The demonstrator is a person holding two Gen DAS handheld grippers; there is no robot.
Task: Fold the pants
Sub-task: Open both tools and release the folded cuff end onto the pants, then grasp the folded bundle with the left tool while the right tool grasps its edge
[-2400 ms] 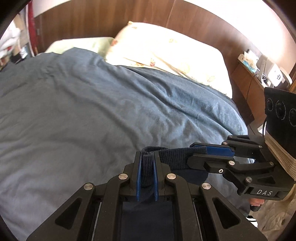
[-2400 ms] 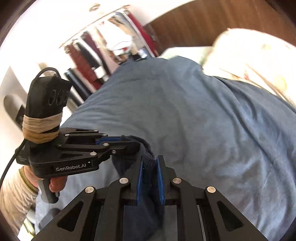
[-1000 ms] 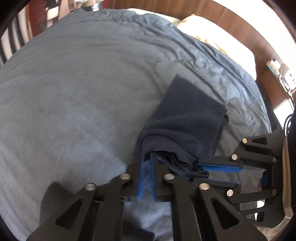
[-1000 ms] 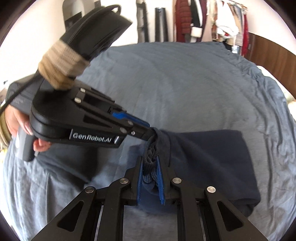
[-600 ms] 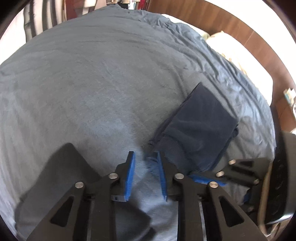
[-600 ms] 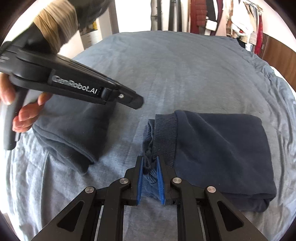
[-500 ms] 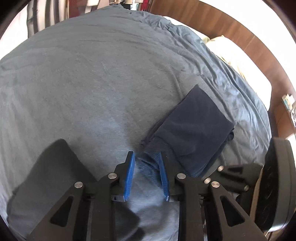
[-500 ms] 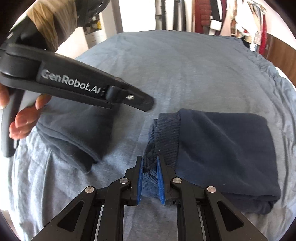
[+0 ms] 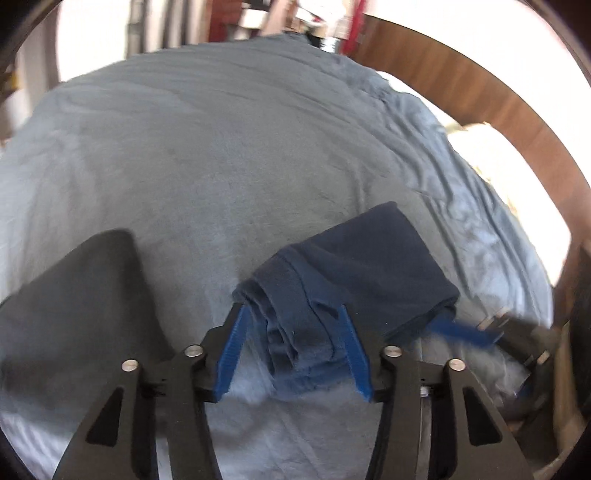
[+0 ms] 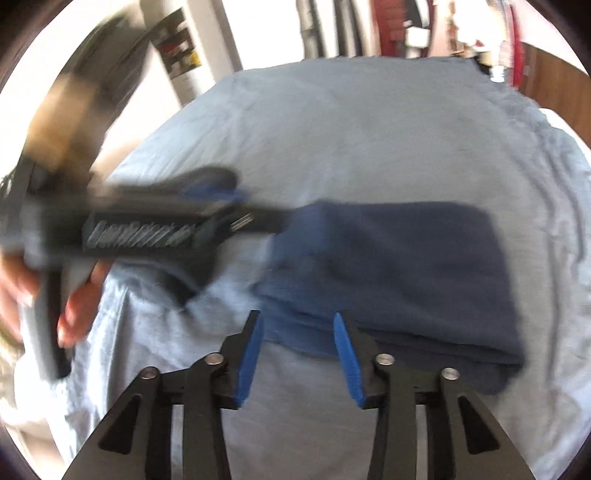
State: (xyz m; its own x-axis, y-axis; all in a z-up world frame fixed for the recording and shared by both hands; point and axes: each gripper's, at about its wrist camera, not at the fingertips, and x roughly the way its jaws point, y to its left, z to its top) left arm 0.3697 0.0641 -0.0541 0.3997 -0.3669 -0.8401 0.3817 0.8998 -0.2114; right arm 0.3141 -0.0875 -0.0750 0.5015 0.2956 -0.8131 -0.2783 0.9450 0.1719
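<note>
The dark blue pants (image 9: 354,266) lie folded in a compact rectangle on the blue-grey bedspread (image 9: 221,147). They also show in the right wrist view (image 10: 388,266). My left gripper (image 9: 291,314) is open, its blue pads either side of the ribbed waistband end. My right gripper (image 10: 297,321) is open at the pants' near edge, holding nothing. The left gripper also shows, blurred, in the right wrist view (image 10: 236,210), at the pants' left end.
A second dark folded garment (image 9: 81,295) lies on the bed at the left. A wooden headboard (image 9: 461,85) and a pillow (image 9: 498,162) are at the right. Hanging clothes (image 10: 406,22) stand beyond the bed's far end.
Both grippers have let go of the pants' waistband and opened wide. The folded pants now lie on the bed. The left gripper is moving, blurred in the right wrist view.
</note>
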